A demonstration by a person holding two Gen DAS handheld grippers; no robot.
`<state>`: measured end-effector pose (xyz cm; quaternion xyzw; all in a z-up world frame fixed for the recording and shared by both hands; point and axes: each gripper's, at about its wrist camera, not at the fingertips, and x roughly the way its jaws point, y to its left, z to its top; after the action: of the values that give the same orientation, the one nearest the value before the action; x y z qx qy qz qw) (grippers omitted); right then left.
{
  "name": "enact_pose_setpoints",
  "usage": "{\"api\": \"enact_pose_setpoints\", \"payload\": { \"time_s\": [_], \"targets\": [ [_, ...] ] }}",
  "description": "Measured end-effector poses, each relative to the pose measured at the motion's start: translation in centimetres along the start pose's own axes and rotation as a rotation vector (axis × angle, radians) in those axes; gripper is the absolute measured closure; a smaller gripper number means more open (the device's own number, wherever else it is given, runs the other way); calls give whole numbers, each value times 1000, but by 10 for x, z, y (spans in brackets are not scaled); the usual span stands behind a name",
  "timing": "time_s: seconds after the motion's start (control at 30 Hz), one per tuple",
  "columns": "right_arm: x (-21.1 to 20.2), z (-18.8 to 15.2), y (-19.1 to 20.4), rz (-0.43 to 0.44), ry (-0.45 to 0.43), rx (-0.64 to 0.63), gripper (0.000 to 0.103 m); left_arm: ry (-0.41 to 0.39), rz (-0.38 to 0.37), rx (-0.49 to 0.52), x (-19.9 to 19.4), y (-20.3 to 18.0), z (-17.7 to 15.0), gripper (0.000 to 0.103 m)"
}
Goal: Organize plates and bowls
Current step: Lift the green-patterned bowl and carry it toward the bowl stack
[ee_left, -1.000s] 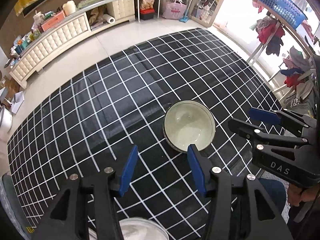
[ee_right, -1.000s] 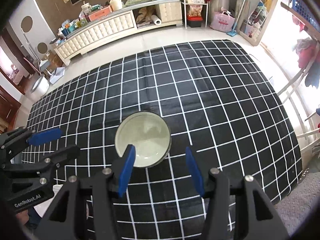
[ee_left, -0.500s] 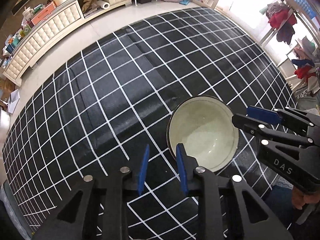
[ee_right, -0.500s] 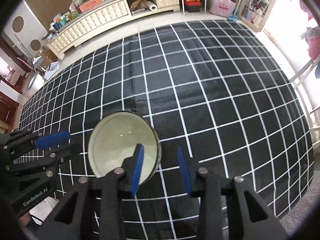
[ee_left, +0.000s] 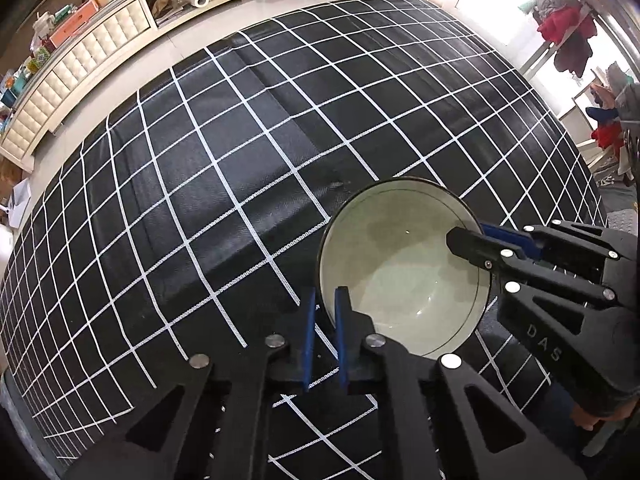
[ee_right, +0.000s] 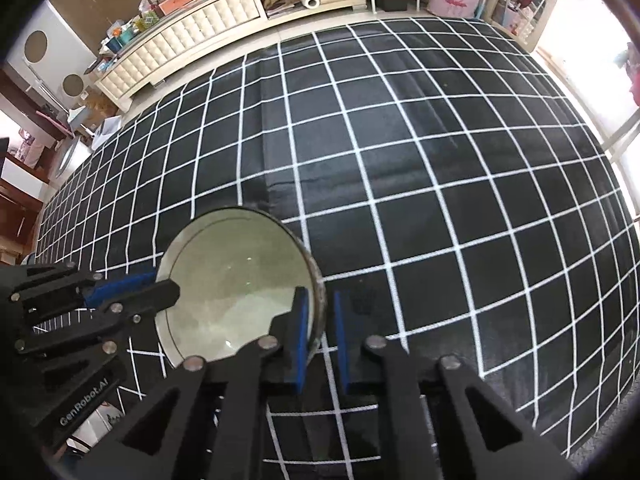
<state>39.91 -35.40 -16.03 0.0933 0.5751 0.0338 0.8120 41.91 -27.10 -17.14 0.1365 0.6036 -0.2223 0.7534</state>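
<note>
Bowl point(ee_left: 404, 276): pale, glazed inside, with a dark rim; it sits near the front edge of the table, upright as far as either view shows, and nothing lies in it.
Bowl in the right wrist view point(ee_right: 236, 284): the same dish seen from the other side, low and left of centre, with a thin dark line running just inside the rim.
Left gripper point(ee_left: 323, 324): blue-padded fingers drawn close together over the bowl's left rim, one finger outside the wall and one inside, pinching it.
Right gripper point(ee_right: 320, 324): clamped the same way on the opposite rim, its left finger inside the bowl and its right finger outside against the wall.
Right gripper from the left camera point(ee_left: 466, 238): reaches in from the right, its tip over the far-right rim.
Left gripper from the right camera point(ee_right: 160, 284): comes in from the left, its tip at the rim.
Tablecloth point(ee_left: 224, 184): black with a white grid, creased along fold lines, covering the whole table.
Cabinet point(ee_right: 200, 28): long, cream and tufted, across the floor beyond the table, its top crowded with small items.
Clothes point(ee_left: 568, 36): red and dark garments hanging by the bright window.
</note>
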Motion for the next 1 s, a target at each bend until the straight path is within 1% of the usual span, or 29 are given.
{"api": "enact_pose_setpoints", "payload": {
  "time_s": [0.17,0.27,0.37,0.57,0.67,0.83,1.0],
  "targets": [
    [2,-2,5,-32,-16,-21,91,0,19,20,0,-4,1,95],
    [1,-2,1,-25,-29,18,92,-3,30,19,0,-6,1,95],
    [0,-5,-8,-3,-42,78,92,-17,17,6,-3,-6,0,96],
    [-8,-9,-6,-3,-42,93,93,-34,22,5,-16,-8,-4,97],
    [-19,-12,-1,3,-49,90,93,-48,11,-7,-30,-5,-9,97],
    [-45,-15,12,3,-84,64,93,-93,17,-12,-62,1,-22,97],
    [-71,-20,32,18,-117,36,93,-139,25,-44,-98,10,-45,97]
  ]
}}
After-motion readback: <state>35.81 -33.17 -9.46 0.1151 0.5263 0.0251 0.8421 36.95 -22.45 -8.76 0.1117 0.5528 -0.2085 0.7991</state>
